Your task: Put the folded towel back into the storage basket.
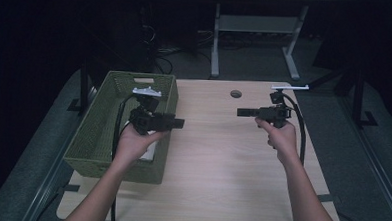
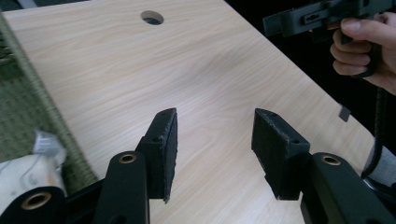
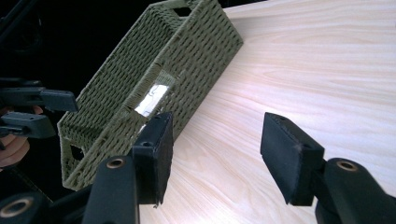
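A green woven basket (image 1: 102, 101) stands on the left part of the pale wooden table (image 1: 217, 161). A white crumpled thing (image 1: 149, 151) lies in its near right corner, close to my left jaws in the left gripper view (image 2: 28, 168). My left gripper (image 1: 179, 123) hangs over the basket's right wall and points right across the table; its jaws (image 2: 215, 140) stand open over bare wood. My right gripper (image 1: 240, 112) is held near the table's right edge and points left. It is open (image 3: 215, 149), with nothing between its pads, and faces the basket (image 3: 187, 46).
A round cable hole (image 1: 236, 93) sits at the table's far middle. Bare wood lies between the two grippers. Behind the table stands another desk's white frame (image 1: 216, 46) on a dark floor. A cable (image 1: 301, 135) trails from the right gripper along the table's right edge.
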Motion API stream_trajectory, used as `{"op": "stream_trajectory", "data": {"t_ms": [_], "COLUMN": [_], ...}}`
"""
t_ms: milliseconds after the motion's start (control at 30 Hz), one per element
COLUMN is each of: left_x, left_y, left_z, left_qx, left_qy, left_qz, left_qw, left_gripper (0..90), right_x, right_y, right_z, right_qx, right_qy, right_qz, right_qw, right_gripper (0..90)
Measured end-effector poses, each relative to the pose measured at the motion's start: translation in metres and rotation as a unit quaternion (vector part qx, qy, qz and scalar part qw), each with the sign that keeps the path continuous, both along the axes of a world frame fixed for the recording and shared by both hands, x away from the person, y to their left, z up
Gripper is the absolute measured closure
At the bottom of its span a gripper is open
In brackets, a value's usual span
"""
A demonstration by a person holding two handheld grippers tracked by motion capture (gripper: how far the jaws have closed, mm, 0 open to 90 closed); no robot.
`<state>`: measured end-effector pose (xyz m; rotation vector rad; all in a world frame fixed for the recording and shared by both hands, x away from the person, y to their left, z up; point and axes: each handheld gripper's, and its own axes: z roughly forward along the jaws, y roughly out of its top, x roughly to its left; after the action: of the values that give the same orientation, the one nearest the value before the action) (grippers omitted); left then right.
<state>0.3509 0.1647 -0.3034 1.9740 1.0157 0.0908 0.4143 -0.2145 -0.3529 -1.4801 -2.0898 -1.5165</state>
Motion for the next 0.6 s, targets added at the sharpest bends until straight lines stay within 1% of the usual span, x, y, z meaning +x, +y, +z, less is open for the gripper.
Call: {"op": "stream_trajectory", "data": {"t_ms": [200,233,333,367,600], "left_x": [-0.002,-0.003,-0.005,-0.005,-0.008], "left_y": [-0.009,-0.013,-0.017,-0.019,-0.027], "left_z": [-0.003,-0.005,-0.007,-0.008,-0.013], "left_qx": [0.000,-0.001,0.001,0.003,0.002], "left_qy": [0.000,0.002,0.003,0.002,0.004], "left_qz": [-0.009,-0.011,-0.016,-0.017,-0.021], "left_qw": [1.0000,0.9999,0.9999,0.9999,0.9998], "left_gripper": [50.4,50.1,49.6,48.9,46.8], "right_x": [-0.007,-0.008,-0.011,-0.012,-0.019], "right_y": [-0.012,-0.014,-0.019,-0.020,-0.032], "right_z": [-0.005,-0.006,-0.010,-0.011,-0.016], "right_qx": [0.001,0.002,0.004,0.004,0.004], "right_qy": [0.003,0.004,0.007,0.007,0.011], "right_qz": [-0.009,-0.010,-0.016,-0.016,-0.025], "right_qw": [1.0000,0.9999,0.9998,0.9998,0.9996], "right_gripper": [43.2,43.1,42.6,42.5,41.1]}}
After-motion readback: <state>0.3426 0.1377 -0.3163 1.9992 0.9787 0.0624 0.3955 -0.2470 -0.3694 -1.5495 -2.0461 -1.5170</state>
